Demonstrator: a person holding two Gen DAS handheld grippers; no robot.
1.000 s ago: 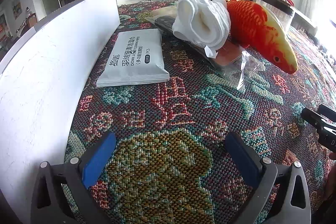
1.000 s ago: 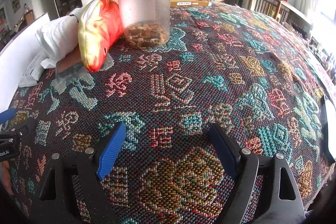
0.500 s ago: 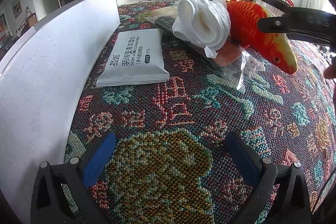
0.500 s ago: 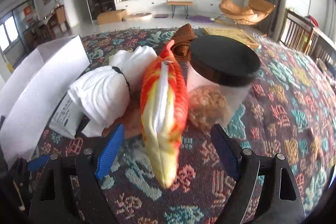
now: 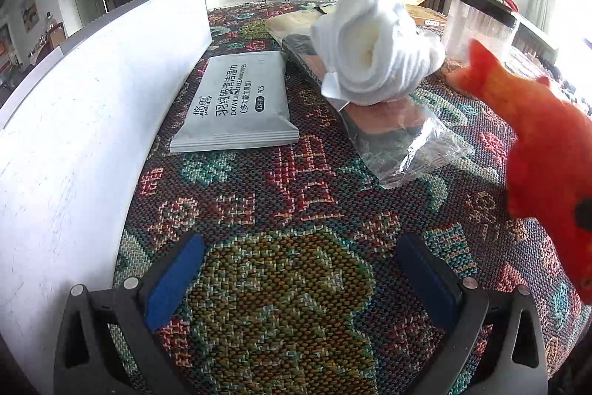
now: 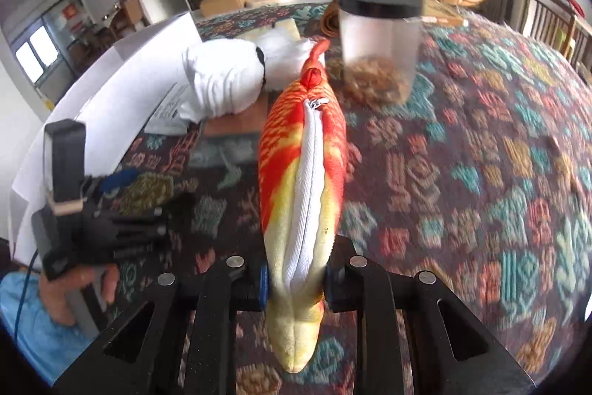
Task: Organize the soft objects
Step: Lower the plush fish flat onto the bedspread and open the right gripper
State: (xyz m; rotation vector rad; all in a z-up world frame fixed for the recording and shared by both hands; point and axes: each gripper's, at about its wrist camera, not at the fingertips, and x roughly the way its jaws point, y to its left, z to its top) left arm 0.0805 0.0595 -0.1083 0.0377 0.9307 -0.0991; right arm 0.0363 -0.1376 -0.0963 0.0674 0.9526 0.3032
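White board (image 5: 96,121) along left edge of the patterned tablecloth (image 5: 296,284). L gripper (image 5: 296,280) low over cloth, jaws wide apart, nothing between. Wipes pack (image 5: 238,106) flat next to board; rolled white towel (image 5: 373,58) on plastic-wrapped packet (image 5: 396,132) just right of it. R gripper (image 6: 296,280) clamped on fish plush (image 6: 303,180), lifted off cloth, belly zipper up. Clear jar w/ black lid (image 6: 379,39) behind, toward far edge.

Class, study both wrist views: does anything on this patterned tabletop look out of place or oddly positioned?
Yes: the plush fish is off the cloth, belly-up with its white zipper showing, pinched near its head by the right gripper. The white towel roll sits atop a crinkled plastic-wrapped packet rather than on the table.
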